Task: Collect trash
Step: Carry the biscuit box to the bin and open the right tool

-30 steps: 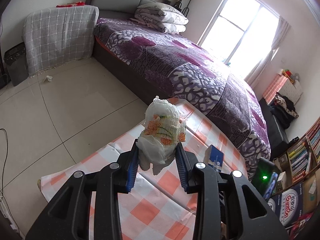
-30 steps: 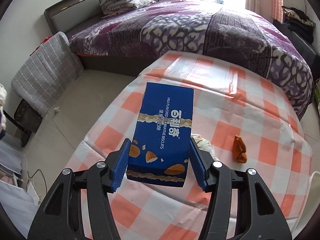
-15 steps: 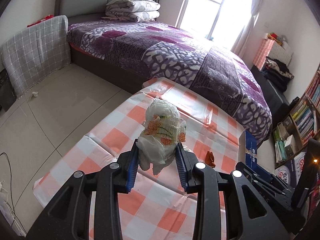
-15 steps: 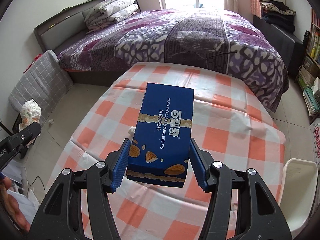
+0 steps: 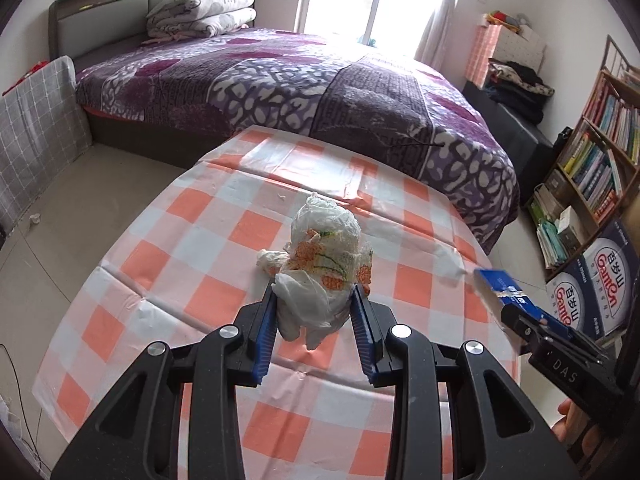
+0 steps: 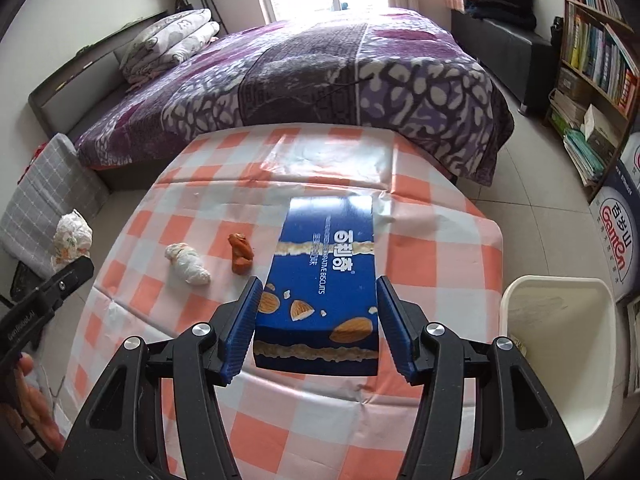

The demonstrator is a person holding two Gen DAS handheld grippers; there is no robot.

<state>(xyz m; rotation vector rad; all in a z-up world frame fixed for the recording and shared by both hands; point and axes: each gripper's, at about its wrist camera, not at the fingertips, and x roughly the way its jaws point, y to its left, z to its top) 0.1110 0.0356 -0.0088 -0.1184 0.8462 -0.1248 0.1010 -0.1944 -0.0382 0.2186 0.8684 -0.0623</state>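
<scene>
Both cameras have swung round in the last second: left view went from floor and bed edge to square over the table (image 5: 168, 264); right view now takes in a white bin (image 6: 556, 344) at the table's right side, absent a second ago. I read that as pickup finished, carry toward the bin starting.

Left to right. Left gripper (image 5: 316, 312) clenched on a crumpled bag (image 5: 324, 264), white plastic with orange print, held above the checked cloth, same hold as before. Seen from the right view it hangs out past the table's left edge. On the table: a small white wad (image 6: 188, 264), then an orange scrap (image 6: 241, 254) just beside it, both uncollected. Right gripper (image 6: 316, 324) clamped on a blue box (image 6: 326, 272) by its long sides, grip unchanged, box raised over the table's near middle.

Bin: on the floor, near the table corner, well apart from both grippers. Inside looks bare, maybe a small scrap low at the near wall; cannot tell. Nothing dropped in yet.
</scene>
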